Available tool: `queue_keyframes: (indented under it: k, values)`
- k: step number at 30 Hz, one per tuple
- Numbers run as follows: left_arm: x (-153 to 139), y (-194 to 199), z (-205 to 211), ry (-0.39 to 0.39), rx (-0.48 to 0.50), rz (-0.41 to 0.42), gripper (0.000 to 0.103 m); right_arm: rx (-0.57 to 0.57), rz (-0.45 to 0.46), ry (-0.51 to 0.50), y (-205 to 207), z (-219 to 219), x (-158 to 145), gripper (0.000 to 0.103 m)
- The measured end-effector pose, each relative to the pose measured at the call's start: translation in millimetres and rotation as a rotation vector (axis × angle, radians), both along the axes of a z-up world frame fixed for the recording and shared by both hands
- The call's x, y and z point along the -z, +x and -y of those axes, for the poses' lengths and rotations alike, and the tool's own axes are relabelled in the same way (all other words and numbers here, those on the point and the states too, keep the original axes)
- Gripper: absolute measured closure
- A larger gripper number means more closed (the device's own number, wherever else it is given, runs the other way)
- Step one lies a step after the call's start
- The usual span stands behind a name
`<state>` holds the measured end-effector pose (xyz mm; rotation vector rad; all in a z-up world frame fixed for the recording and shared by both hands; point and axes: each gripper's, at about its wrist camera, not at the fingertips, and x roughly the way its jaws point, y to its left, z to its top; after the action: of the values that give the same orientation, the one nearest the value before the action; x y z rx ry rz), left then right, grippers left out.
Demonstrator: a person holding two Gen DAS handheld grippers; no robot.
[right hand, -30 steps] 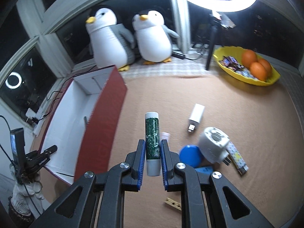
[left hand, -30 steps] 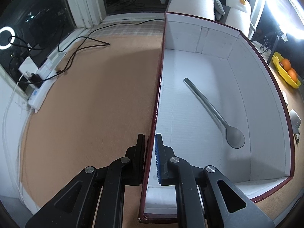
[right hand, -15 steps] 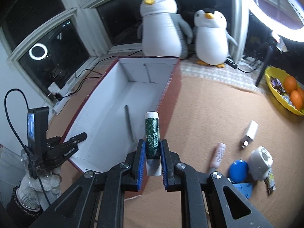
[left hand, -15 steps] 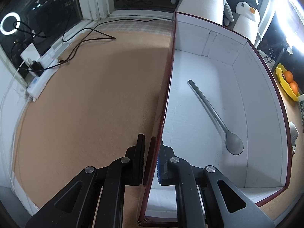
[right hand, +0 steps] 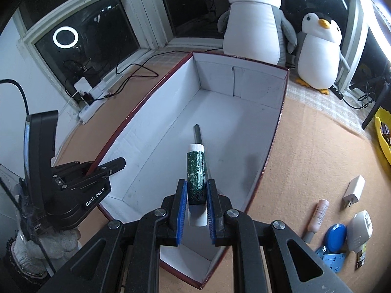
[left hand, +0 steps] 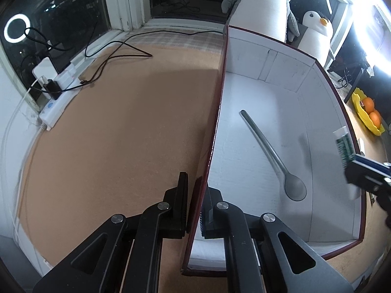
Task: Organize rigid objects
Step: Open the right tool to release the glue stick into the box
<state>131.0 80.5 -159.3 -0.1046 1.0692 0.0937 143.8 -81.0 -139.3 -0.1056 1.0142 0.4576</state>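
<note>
One red-walled white cardboard box [right hand: 244, 112] on the tan tabletop [left hand: 122, 134] holds one grey metal spoon [left hand: 273, 156]; two plush penguins [right hand: 254, 22] stand behind it. The left tool [left hand: 195, 195] clamps its wall; the right tool [right hand: 196, 195] grips one green tube [right hand: 195, 171].

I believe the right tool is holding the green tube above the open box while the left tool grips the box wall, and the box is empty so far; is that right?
Not quite: the box is not empty. A spoon already lies on its floor, as the left wrist view shows. The rest stands: the right tool holds the green tube above the open box, and the left tool grips its wall.
</note>
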Motion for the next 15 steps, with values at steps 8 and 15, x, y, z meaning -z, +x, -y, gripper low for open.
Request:
queue_keyframes:
  k: [8,15]
  values:
    - [0,0,-1,-0.005,-0.001,0.003,0.096,0.008,-0.032,-0.008,7,-4,13,0.089]
    - [0,1,-1,0.002,0.004,0.002,0.096,0.015,-0.045,0.008,8,-4,14,0.073]
